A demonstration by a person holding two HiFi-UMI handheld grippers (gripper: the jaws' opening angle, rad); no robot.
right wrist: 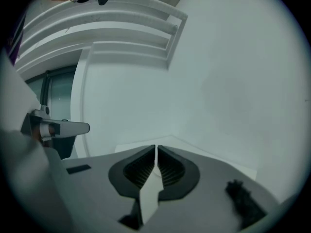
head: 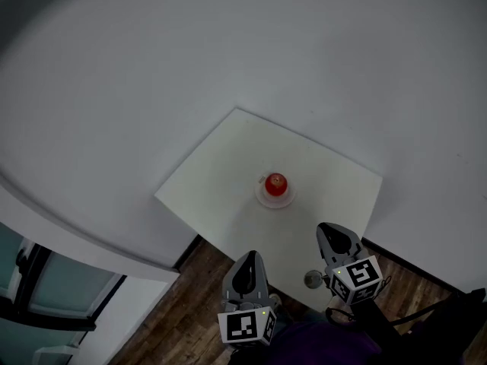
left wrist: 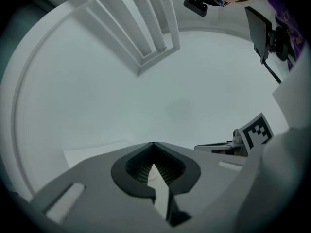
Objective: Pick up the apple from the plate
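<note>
Left hand-held gripper [head: 249,258] and right hand-held gripper [head: 329,231] are both closed, empty, well short of the apple [head: 276,181]. Risk: reaching in closed could knock it off the plate [head: 275,200].

Left gripper [head: 249,260] closed, right gripper [head: 330,231] closed

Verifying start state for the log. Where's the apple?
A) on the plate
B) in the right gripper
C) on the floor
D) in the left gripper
A: the apple sits on the plate on the table; left gripper and right gripper hang short of it.
</note>
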